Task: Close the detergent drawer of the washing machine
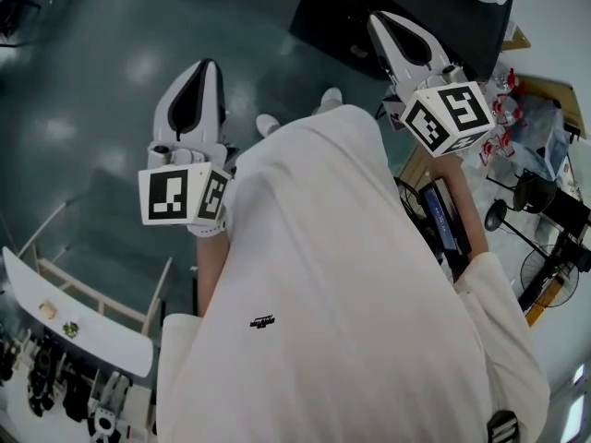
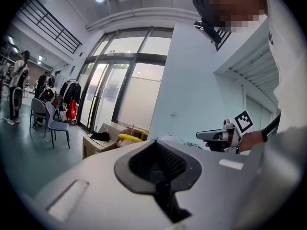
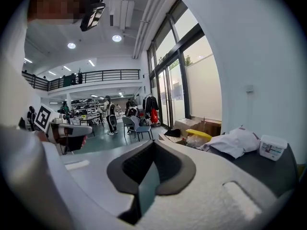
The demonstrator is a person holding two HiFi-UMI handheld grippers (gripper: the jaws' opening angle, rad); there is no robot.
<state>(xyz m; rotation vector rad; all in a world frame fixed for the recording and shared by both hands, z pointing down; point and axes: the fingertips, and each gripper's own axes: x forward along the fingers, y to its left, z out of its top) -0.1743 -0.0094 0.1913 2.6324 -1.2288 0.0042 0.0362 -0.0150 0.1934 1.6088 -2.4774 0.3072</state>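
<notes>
No washing machine or detergent drawer shows in any view. In the head view my left gripper (image 1: 207, 65) and my right gripper (image 1: 380, 18) are held out above a grey-green floor, over the front of a white shirt (image 1: 351, 275). Both have their jaws together with nothing between them. The left gripper view looks along its shut jaws (image 2: 158, 145) toward a glass-fronted hall, with the right gripper (image 2: 218, 136) off to the side. The right gripper view looks along its shut jaws (image 3: 153, 146), and the left gripper (image 3: 72, 130) shows at its left.
A black table (image 3: 268, 169) with a white cloth (image 3: 235, 140) and a white tub (image 3: 272, 146) stands to the right. Cardboard boxes (image 3: 192, 126), chairs (image 3: 136, 126) and distant people (image 3: 110, 116) fill the hall. A white shelf (image 1: 74, 326) sits lower left, and stands and clutter (image 1: 545, 201) sit at the right.
</notes>
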